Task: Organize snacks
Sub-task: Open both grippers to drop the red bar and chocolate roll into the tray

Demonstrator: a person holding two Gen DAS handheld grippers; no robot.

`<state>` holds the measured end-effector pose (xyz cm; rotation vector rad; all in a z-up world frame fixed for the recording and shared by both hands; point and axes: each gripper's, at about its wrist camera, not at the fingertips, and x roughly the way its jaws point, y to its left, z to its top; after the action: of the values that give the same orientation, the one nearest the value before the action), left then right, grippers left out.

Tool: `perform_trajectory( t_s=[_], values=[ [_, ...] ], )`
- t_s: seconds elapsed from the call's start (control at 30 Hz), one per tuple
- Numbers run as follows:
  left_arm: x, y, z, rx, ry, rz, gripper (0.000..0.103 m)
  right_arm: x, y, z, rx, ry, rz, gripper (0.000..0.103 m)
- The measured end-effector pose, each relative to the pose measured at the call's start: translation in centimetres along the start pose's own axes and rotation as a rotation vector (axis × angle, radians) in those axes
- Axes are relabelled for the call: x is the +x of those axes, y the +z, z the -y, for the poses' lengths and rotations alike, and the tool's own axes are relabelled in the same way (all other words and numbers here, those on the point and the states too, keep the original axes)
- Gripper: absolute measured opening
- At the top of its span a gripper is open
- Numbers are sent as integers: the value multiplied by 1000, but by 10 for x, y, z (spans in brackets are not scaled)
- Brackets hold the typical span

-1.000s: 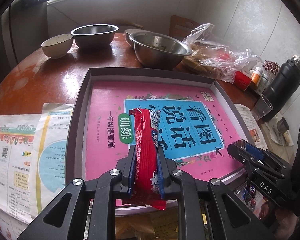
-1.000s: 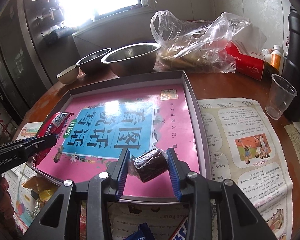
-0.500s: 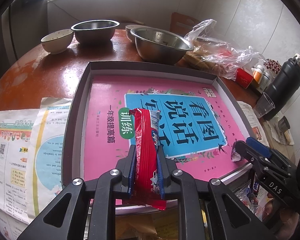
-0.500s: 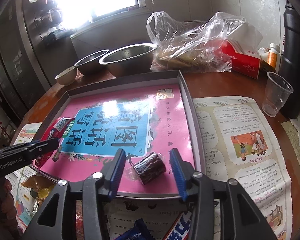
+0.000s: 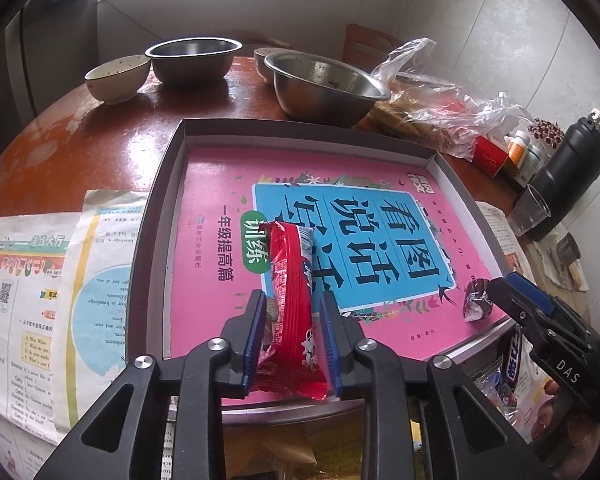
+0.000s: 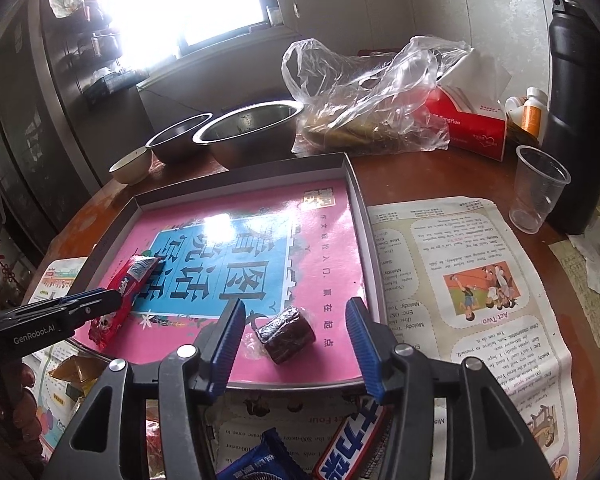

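A shallow grey tray (image 5: 168,184) (image 6: 360,208) lined with a pink and blue booklet lies on the round wooden table. My left gripper (image 5: 294,322) stands around a red snack packet (image 5: 292,280) that rests on the tray's near left part; its jaws have spread slightly and a gap shows on the left side. The packet also shows in the right wrist view (image 6: 126,284). My right gripper (image 6: 296,322) is open over a dark wrapped cake (image 6: 286,334) lying on the tray's near right part, also seen in the left wrist view (image 5: 476,300).
Steel bowls (image 5: 324,88) (image 5: 194,58), a ceramic bowl (image 5: 116,78) and a plastic bag (image 6: 372,96) stand behind the tray. A black flask (image 6: 578,120), a plastic cup (image 6: 538,188) and a red tissue box (image 6: 472,126) are at right. Loose snack bars (image 6: 352,444) lie by the near edge on newspaper (image 6: 460,280).
My right gripper opened and let the dark cake down onto the tray, then drew back a little. My left gripper's jaws loosened around the red packet, which now rests on the tray.
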<state>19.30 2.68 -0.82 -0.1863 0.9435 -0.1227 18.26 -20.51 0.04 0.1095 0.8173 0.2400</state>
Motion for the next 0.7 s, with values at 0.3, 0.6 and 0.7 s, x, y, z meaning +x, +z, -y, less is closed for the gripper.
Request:
perform_trajectory(
  t_s=[0.3,0.6,0.7],
  values=[
    [-11,-4,-2,-7,3,19,52,-7,-1,0,-1,1,13,52],
    [-30,-9,-2,-5,12,50,62,-15,-2,-3,-5,11,35,57],
    [-38,-10,-1,-2,13,62,62,-20,-3,-5,-10,16,47,61]
  ],
)
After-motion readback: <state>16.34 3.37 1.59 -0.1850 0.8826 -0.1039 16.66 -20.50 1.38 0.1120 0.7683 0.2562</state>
